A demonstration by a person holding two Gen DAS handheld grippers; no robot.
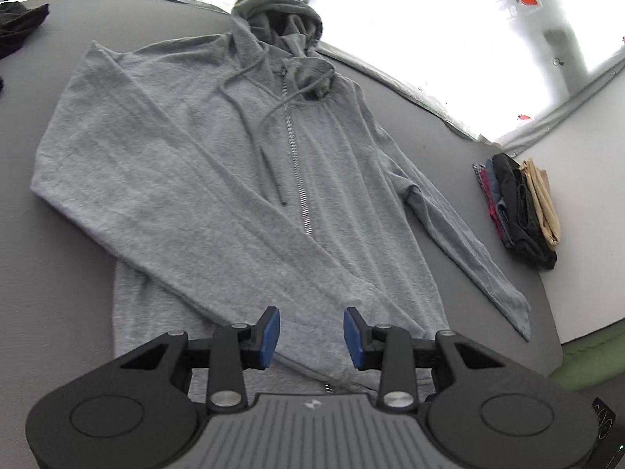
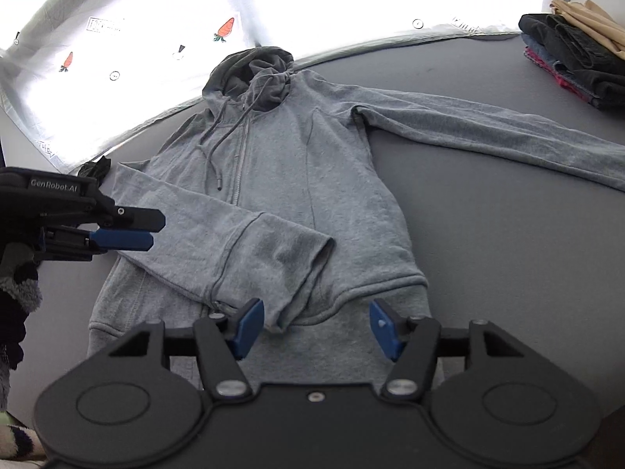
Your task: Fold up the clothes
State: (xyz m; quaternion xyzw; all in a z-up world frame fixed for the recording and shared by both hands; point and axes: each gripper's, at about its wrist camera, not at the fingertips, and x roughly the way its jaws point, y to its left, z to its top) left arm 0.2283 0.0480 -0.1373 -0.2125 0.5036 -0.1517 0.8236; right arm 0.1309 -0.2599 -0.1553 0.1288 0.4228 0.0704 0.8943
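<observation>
- a grey zip hoodie [image 1: 242, 164] lay flat, front up, on the grey bench [image 1: 449, 211], hood toward 12 o'clock and hem toward 6 o'clock in both views.
- in the right wrist view, one sleeve [image 2: 234, 250] was folded across the body, its cuff resting near the hem at about 6 o'clock; the other sleeve [image 2: 488, 129] stretched straight out toward 3 o'clock on the bench.
- the left claw [image 1: 311, 338] hovered over the hem edge at 6 o'clock, blue pads [image 1: 269, 338] partly spread, nothing pinched between them.
- seen from the right wrist, that same left claw [image 2: 129, 230] sat at 9 o'clock, beside the folded sleeve, and the fabric below looked free of it.
- the right claw [image 2: 316, 328] hung over the hem near the folded cuff, pads [image 2: 248, 326] spread wider apart, gripping nothing.
- a stack of folded clothes [image 1: 519, 211] sat at 3 o'clock in the left view, well apart from the hoodie.
- a dark garment [image 1: 19, 23] lay at 10 o'clock near the bench edge.
- a pale sheet printed with carrots [image 2: 224, 29] ran along the far edge at 12 o'clock.
</observation>
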